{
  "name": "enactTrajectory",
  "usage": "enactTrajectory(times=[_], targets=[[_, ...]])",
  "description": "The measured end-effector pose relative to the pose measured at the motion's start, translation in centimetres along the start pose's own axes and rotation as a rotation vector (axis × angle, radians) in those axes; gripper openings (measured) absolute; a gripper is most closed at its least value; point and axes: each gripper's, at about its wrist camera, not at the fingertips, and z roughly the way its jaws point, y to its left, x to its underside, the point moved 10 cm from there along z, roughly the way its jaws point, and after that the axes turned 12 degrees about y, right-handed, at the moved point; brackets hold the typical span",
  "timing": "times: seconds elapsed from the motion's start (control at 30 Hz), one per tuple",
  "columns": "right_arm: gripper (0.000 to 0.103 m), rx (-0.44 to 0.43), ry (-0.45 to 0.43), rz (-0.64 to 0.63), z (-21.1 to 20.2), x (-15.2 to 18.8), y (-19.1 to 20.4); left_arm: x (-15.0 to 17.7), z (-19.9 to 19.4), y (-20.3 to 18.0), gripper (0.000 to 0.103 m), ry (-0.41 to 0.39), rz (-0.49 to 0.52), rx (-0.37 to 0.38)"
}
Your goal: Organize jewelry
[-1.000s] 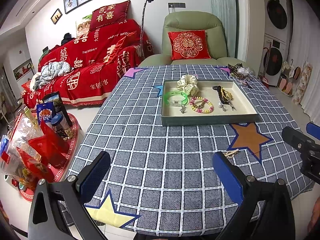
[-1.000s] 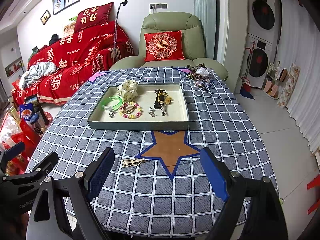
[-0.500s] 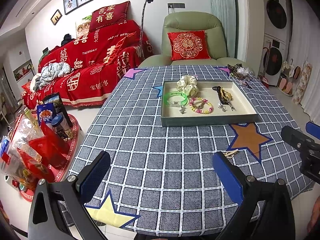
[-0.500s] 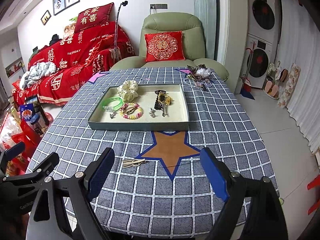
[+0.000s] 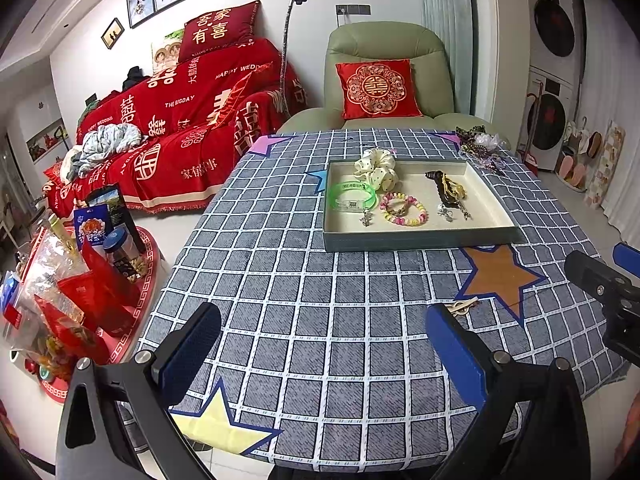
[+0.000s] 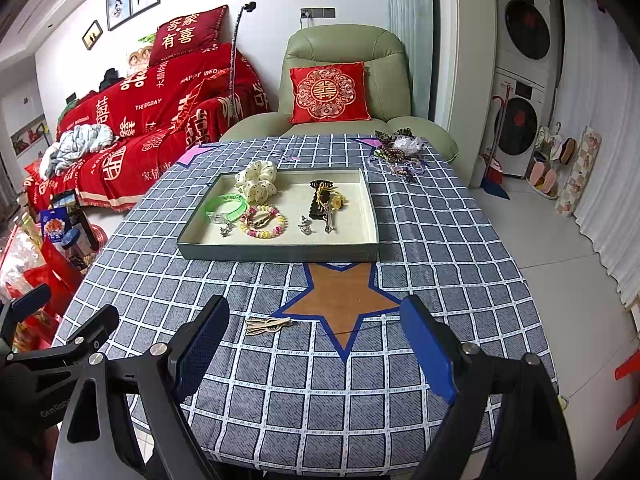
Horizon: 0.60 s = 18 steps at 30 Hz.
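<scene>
Right wrist view: right gripper (image 6: 314,344) fingers wide, holding nothing; hair clip (image 6: 267,325) at 11 o'clock, long axis left-right, near counter (image 6: 460,240) edge. Left gripper (image 5: 320,354) wide.

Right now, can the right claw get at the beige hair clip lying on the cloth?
Probably yes: the open right claw hangs just short of the beige hair clip, with only bare checked tablecloth between.

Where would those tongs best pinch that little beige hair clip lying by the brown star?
Probably across the middle of the beige hair clip, coming straight down with the right tongs, which are open and nearest. It lies flat on the checked tablecloth, long and thin, so closing across its narrow width looks surest.
</scene>
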Motion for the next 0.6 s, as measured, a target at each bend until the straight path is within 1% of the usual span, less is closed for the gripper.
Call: enactTrajectory(times=[0.27,0.37,0.6], targets=[[0.089,-0.003,0.001,-0.001,-0.11,-0.02,0.14,0.06,0.17,-0.07,0.103,0.008,-0.009,0.016],[0.089,-0.003,0.002,-0.001,-0.14,-0.03,0.12,-0.09,-0.05,-0.12,0.103,-0.004,-0.009,0.026],[0.089,-0.003,0.000,0.000,-0.17,-0.02,0.18,-0.12,-0.09,-0.30,0.103,-0.003,0.001,0.025]])
